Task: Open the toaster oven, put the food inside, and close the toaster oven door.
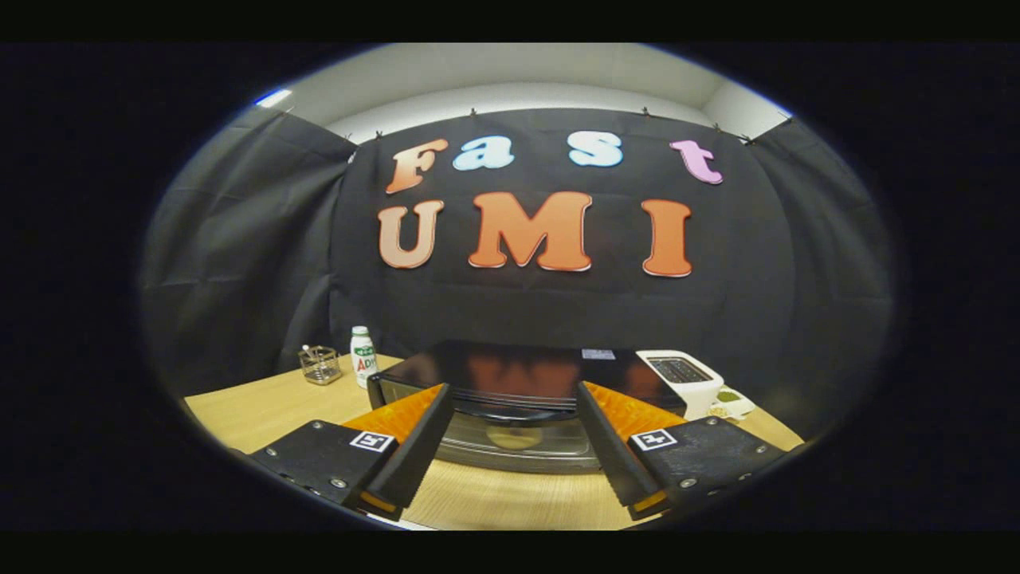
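Black cloth backs a wooden bench [263,414] where the oven [510,383], door shut, sits just ahead of the wide, empty claw [514,446], apparently lined up on the door, with a bottle [362,355] and wire basket [320,364] set clear behind.

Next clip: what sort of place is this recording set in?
Most likely a staged recording booth, not a real kitchen: black cloth walls clipped up around a wooden table holding a black toaster oven, a small drink bottle and a white appliance. The open gripper faces the oven door.
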Available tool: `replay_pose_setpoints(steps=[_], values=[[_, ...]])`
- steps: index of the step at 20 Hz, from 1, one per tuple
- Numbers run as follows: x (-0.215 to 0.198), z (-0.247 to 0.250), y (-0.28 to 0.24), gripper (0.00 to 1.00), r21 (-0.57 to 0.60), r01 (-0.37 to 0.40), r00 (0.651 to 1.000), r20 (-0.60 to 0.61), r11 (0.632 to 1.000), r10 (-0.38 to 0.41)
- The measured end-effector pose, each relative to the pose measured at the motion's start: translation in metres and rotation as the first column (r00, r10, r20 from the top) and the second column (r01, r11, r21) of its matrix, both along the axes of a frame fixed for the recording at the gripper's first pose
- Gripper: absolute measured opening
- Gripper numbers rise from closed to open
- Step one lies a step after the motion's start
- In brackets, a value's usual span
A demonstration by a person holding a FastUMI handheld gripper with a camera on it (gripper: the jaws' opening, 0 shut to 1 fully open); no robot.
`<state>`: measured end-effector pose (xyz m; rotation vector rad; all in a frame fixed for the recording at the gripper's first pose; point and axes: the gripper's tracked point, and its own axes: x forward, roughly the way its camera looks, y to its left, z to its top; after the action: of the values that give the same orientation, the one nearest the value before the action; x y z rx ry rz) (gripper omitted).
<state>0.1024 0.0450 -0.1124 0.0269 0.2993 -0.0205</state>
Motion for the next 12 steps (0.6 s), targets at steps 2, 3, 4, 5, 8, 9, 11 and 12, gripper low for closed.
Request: replay_pose_setpoints(steps=[2, 3, 4, 5, 8, 9, 11, 12], values=[[-0.008, 0.031, 0.001, 0.92, -0.002, -0.010, 0.998, 0.059, 1.000, 0.010], [-0.013, 0.045, 0.000, 0.92, -0.009, -0.010, 0.996, 0.087, 1.000, 0.010], [-0.017, 0.058, -0.004, 0.92, -0.019, -0.005, 0.993, 0.116, 1.000, 0.007], [-0.021, 0.072, -0.008, 0.92, -0.035, 0.000, 0.989, 0.146, 0.999, 0.005], [-0.034, 0.104, -0.017, 0.93, -0.060, 0.022, 0.979, 0.206, 0.998, -0.009], [-0.038, 0.112, -0.018, 0.93, -0.056, 0.022, 0.976, 0.215, 0.998, -0.010], [-0.043, 0.125, -0.026, 0.93, -0.035, 0.025, 0.974, 0.227, 0.999, -0.017], [-0.046, 0.131, -0.027, 0.93, -0.015, 0.014, 0.974, 0.226, 1.000, -0.010]])
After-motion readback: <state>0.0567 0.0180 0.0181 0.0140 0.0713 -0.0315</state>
